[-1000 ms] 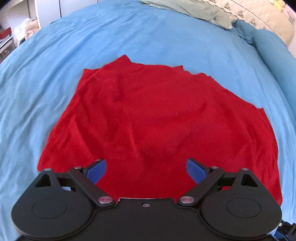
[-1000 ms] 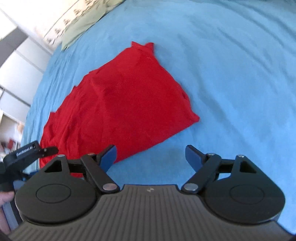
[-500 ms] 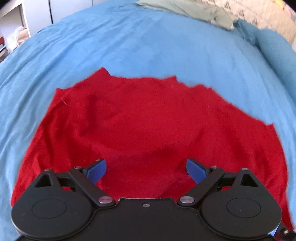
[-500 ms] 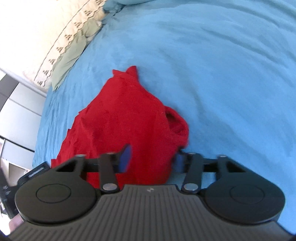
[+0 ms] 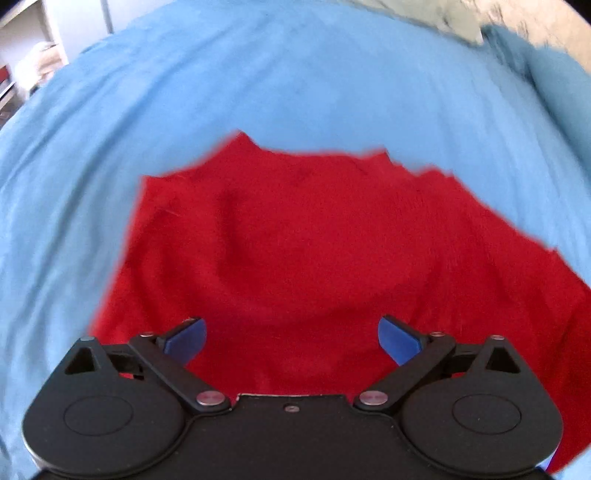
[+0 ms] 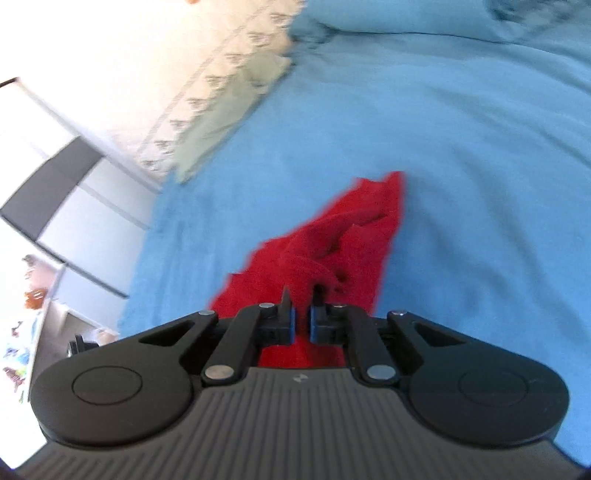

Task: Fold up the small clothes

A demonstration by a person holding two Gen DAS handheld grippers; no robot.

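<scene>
A small red garment (image 5: 317, 251) lies on the blue bedsheet (image 5: 258, 81). My left gripper (image 5: 291, 338) is open, its blue pads apart just above the garment's near edge, holding nothing. My right gripper (image 6: 302, 310) is shut on the red garment (image 6: 332, 243), pinching a bunched edge that rises off the sheet; the rest of the cloth trails away ahead of the fingers. Both views are motion-blurred.
The blue sheet (image 6: 461, 155) covers the bed all round. A patterned cream quilt (image 6: 207, 85) and a pale green cloth (image 5: 436, 18) lie at the head of the bed. White wardrobe doors (image 6: 74, 206) and shelves (image 5: 22, 74) stand beside the bed.
My right gripper closed on the garment's edge and lifted it, bunching the cloth. The left gripper stayed open and shifted over the garment's near edge.
</scene>
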